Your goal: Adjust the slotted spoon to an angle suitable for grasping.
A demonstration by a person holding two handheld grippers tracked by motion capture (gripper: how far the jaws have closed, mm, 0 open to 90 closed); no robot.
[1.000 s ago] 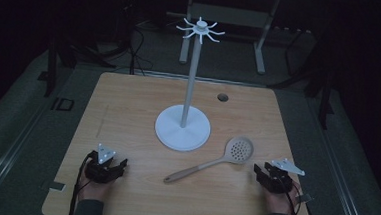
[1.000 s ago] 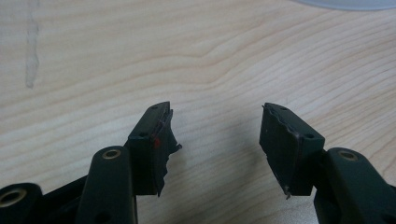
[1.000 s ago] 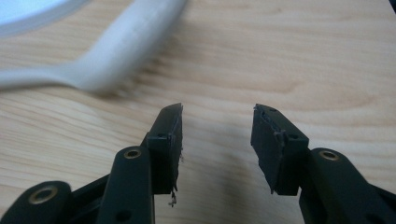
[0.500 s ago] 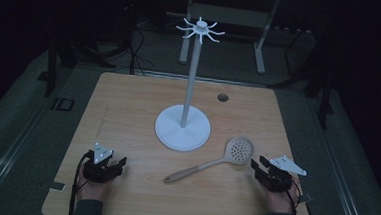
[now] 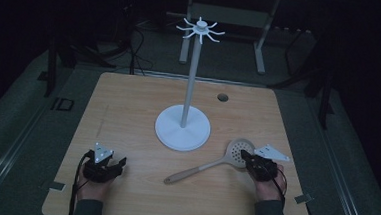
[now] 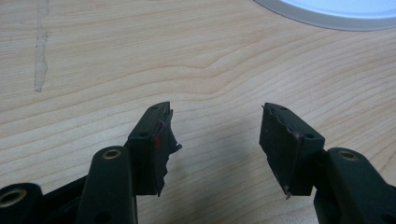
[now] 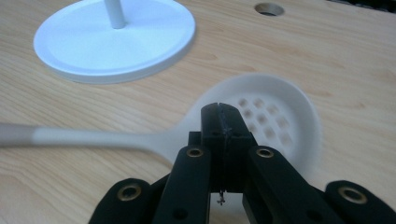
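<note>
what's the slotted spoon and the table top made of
Slotted spoon: probably plastic, smooth matte off-white bowl with moulded holes; handle end looks tan, possibly wood. Table top: wood or wood-look laminate, pale with visible grain lines and a satin finish.

Cut off at the 12 o'clock edge of the left gripper view: white stand base (image 6: pixel 336 11), a sliver only. In the right gripper view, stand pole (image 7: pixel 114 13) cropped at 12 o'clock, slotted spoon (image 7: pixel 261 116) partly hidden behind the closed jaws of the right gripper (image 7: pixel 223 119), handle blurred and running off at 9 o'clock. Beyond the table (image 5: pixel 128 108) in the high view, too dark to tell.
</note>
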